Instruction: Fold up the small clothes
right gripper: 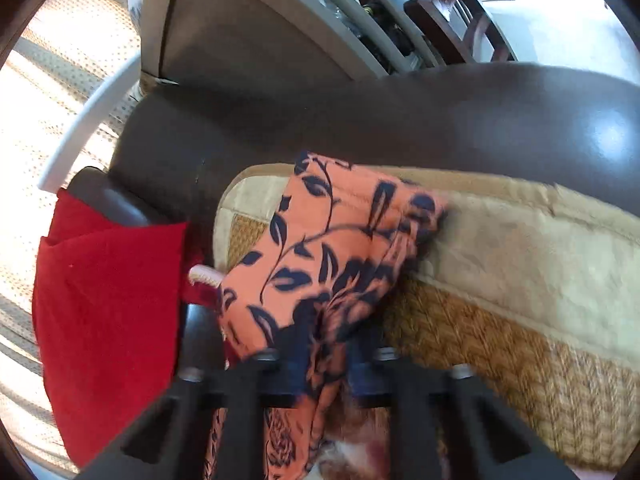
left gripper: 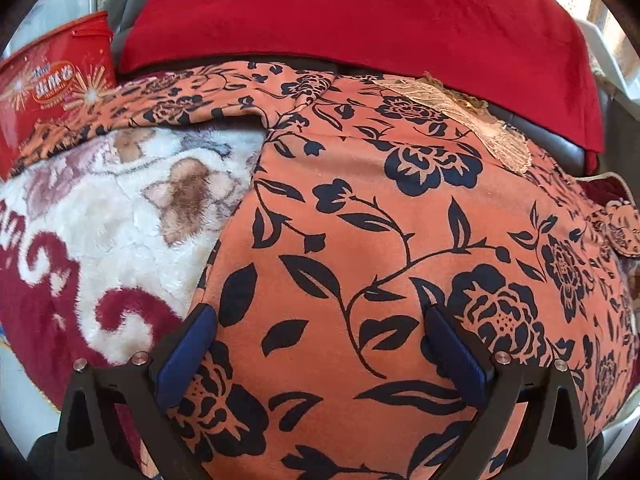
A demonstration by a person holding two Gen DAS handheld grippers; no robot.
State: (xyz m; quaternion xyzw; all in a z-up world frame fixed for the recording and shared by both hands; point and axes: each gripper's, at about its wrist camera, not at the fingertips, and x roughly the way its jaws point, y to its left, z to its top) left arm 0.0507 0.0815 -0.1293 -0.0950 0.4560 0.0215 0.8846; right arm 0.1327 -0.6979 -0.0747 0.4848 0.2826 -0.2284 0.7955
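My right gripper: jaws pinched tight on bunched edge of orange floral garment, fabric trailing up across woven seat mat, view blurred. My left gripper: blue pads spread wide, nothing gripped, hovering over same garment spread flat on fleece blanket. Red cloth lies behind, red tin off to side. Risk, my judgement: thin pinch may slip; unpinned fabric may drag, wrinkle, ruin fold line.
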